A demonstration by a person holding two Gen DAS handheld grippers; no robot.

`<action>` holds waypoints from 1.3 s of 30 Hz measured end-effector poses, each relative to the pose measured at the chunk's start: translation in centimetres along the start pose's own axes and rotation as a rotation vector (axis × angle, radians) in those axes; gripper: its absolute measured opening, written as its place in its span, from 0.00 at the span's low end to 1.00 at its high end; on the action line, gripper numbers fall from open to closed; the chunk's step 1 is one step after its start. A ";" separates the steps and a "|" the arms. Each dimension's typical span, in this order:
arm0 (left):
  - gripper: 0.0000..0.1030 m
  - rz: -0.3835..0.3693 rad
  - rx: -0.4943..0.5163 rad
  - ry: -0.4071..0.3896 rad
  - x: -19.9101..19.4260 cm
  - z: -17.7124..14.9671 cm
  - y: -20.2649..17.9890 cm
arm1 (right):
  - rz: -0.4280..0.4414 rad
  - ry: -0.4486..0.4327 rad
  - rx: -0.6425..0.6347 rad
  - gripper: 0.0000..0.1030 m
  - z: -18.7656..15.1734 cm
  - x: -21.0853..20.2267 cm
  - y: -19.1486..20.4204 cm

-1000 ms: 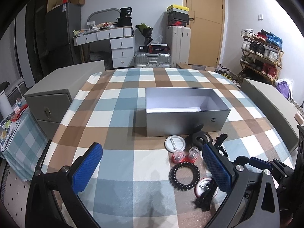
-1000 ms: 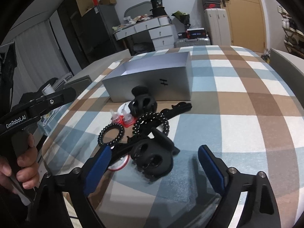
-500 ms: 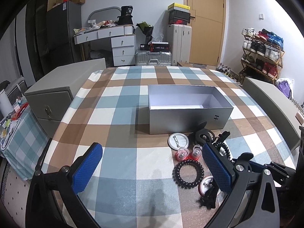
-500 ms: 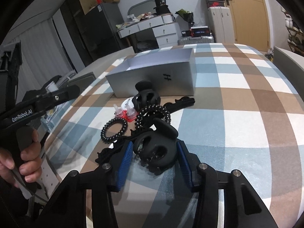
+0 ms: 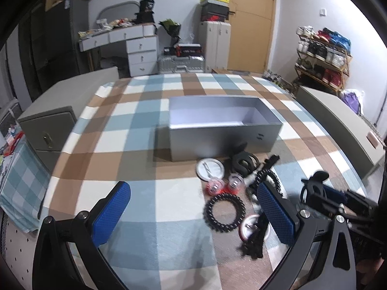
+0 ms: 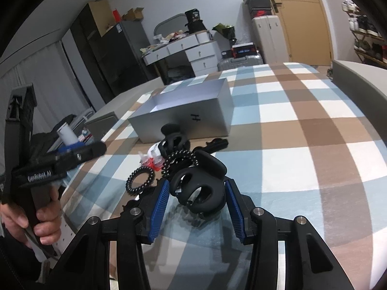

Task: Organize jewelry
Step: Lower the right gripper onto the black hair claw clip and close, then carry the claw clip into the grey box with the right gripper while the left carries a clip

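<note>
A black hair claw clip (image 6: 208, 166) is clamped between the blue pads of my right gripper (image 6: 197, 193), just above the checked tablecloth. The same clip (image 5: 314, 181) shows at the right edge of the left wrist view. My left gripper (image 5: 192, 193) is open and empty, hovering near the pile. That pile holds a black spiral hair tie (image 5: 206, 211), a second spiral tie (image 6: 179, 155), another black claw clip (image 5: 243, 162), a white round badge (image 5: 210, 168) and small red-and-clear pieces (image 5: 214, 184). Behind them stands an open silver box (image 5: 217, 137), its inside bare.
A hand (image 6: 46, 224) holds the left gripper's handle at the table's left side. Low grey cabinets (image 5: 48, 130) flank the table on both sides. The checked cloth (image 6: 302, 133) to the right of the box carries nothing. Room furniture stands well behind.
My right gripper's jaws closed from wide apart onto the black claw clip, and the clip now sits slightly higher. The left gripper stays open and barely shifts.
</note>
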State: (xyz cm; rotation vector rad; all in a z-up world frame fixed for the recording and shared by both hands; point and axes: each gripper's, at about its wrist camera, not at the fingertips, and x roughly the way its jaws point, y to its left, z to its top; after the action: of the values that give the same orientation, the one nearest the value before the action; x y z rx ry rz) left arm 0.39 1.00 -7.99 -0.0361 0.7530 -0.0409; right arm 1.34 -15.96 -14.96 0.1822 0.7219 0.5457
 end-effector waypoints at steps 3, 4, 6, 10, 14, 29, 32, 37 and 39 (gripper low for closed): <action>0.99 -0.062 0.075 0.037 0.4 -0.5 -1.7 | -0.005 -0.015 0.010 0.45 0.1 -0.4 -0.4; 0.99 -0.078 0.106 0.051 0.6 -0.7 -2.4 | -0.003 -0.019 0.015 0.45 0.2 -0.5 -0.6; 0.99 -0.097 0.158 0.082 1.1 -1.2 -3.7 | 0.003 -0.026 0.026 0.45 0.2 -0.6 -0.8; 0.99 -0.103 0.240 0.115 1.4 -1.7 -5.6 | 0.008 -0.040 0.032 0.45 0.0 -0.9 -0.9; 0.85 -0.093 0.305 0.160 2.3 -1.7 -6.8 | 0.010 -0.050 0.036 0.45 -0.1 -1.1 -1.2; 0.09 -0.244 0.311 0.289 3.1 -1.7 -6.7 | 0.023 -0.081 0.064 0.45 -0.3 -2.0 -2.3; 0.09 -0.235 0.325 0.261 2.6 -1.4 -6.7 | 0.025 -0.087 0.058 0.45 -0.3 -2.2 -2.2; 0.09 -0.236 0.307 0.236 1.7 -0.8 -6.3 | 0.032 -0.091 0.061 0.45 0.0 -2.4 -2.0; 0.09 -0.233 0.293 0.224 1.7 -0.5 -6.2 | 0.035 -0.087 0.060 0.45 0.3 -2.3 -1.8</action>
State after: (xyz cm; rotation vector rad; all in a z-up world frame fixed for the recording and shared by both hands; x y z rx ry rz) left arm 1.15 -5.29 -9.20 0.1624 0.9577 -0.3821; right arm 0.83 -18.76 -14.03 0.2731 0.6514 0.5468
